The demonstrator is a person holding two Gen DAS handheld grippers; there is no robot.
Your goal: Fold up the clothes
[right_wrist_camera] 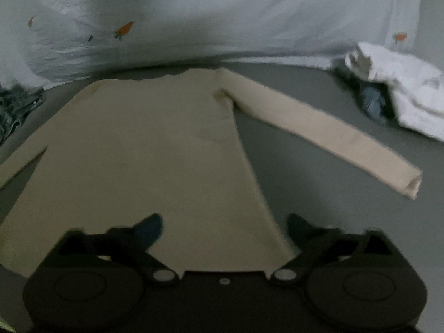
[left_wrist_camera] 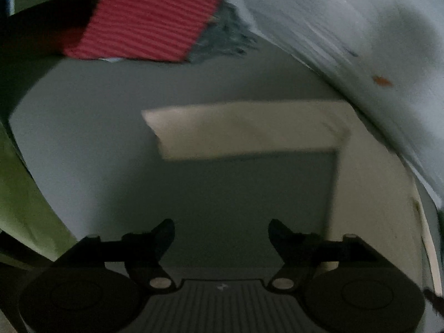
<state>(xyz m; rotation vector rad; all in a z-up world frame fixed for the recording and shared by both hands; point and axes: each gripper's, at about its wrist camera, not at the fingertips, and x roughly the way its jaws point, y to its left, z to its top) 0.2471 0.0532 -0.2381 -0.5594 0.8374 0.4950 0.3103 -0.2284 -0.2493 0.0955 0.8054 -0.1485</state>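
A cream long-sleeved top (right_wrist_camera: 155, 144) lies flat on the grey surface (right_wrist_camera: 319, 222), one sleeve (right_wrist_camera: 319, 136) stretched out to the right. My right gripper (right_wrist_camera: 224, 229) hovers over the top's lower hem, open wide, with nothing pinched between its fingers. In the left wrist view the top's other sleeve (left_wrist_camera: 244, 130) lies straight across the grey surface (left_wrist_camera: 83, 138), joined to the body (left_wrist_camera: 369, 208) at the right. My left gripper (left_wrist_camera: 221, 233) is open above bare surface just short of that sleeve, holding nothing.
A white quilt with small orange prints (right_wrist_camera: 222, 22) runs along the far side. A crumpled white garment (right_wrist_camera: 402, 88) over something dark lies far right. A red striped folded cloth (left_wrist_camera: 149, 19) and a dark grey-green garment (left_wrist_camera: 224, 36) lie beyond the left gripper; green fabric (left_wrist_camera: 19, 194) at left.
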